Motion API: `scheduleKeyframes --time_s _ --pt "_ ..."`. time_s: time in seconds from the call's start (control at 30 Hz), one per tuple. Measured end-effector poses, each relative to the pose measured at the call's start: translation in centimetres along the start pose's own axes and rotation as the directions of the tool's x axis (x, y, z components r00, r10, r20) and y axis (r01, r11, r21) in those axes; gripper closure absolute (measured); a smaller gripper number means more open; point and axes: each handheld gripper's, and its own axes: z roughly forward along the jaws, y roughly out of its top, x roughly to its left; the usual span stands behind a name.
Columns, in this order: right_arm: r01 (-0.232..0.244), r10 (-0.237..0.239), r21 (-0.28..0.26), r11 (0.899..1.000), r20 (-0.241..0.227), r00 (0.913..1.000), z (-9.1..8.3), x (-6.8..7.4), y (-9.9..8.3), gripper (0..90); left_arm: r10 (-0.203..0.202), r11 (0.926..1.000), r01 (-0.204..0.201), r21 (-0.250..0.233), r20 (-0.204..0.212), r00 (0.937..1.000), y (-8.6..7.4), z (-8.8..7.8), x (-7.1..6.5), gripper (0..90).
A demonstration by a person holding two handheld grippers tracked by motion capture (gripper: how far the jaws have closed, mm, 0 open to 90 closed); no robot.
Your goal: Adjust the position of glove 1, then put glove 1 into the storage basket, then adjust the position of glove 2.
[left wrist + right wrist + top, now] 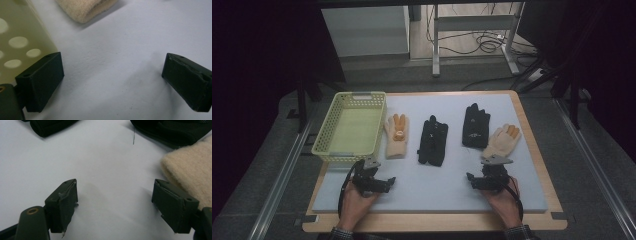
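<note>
Four gloves lie in a row on the pale mat [432, 192]: a cream glove with orange fingers [396, 135], a black glove [433, 140], a second black glove [475, 125] and another cream glove [502, 141]. My left gripper [374, 176] rests low on the mat just in front of the basket's near corner, open [112, 67], with bare mat between its jaws. The cream cuff [85, 8] lies ahead of it. My right gripper [484, 175] sits below the right-hand cream glove [190, 167], open [115, 191] and holding nothing; that glove's cuff lies beside one jaw.
A pale yellow perforated basket [323, 131] stands at the mat's back left, with nothing in it; its wall [22, 37] is close beside my left jaw. Black gloves [50, 126] [172, 128] lie ahead of the right gripper. The wooden table edge [432, 222] runs along the front.
</note>
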Motion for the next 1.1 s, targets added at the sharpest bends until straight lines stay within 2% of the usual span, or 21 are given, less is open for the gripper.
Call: scheduleKeyframes --time_s 1.1 --pt "0.0 0.0 0.005 1.0 -0.011 0.9999 -0.09 -0.11 0.14 21.2 0.002 1.0 -0.002 -0.002 0.001 1.0 -0.01 -0.01 0.05 4.4"
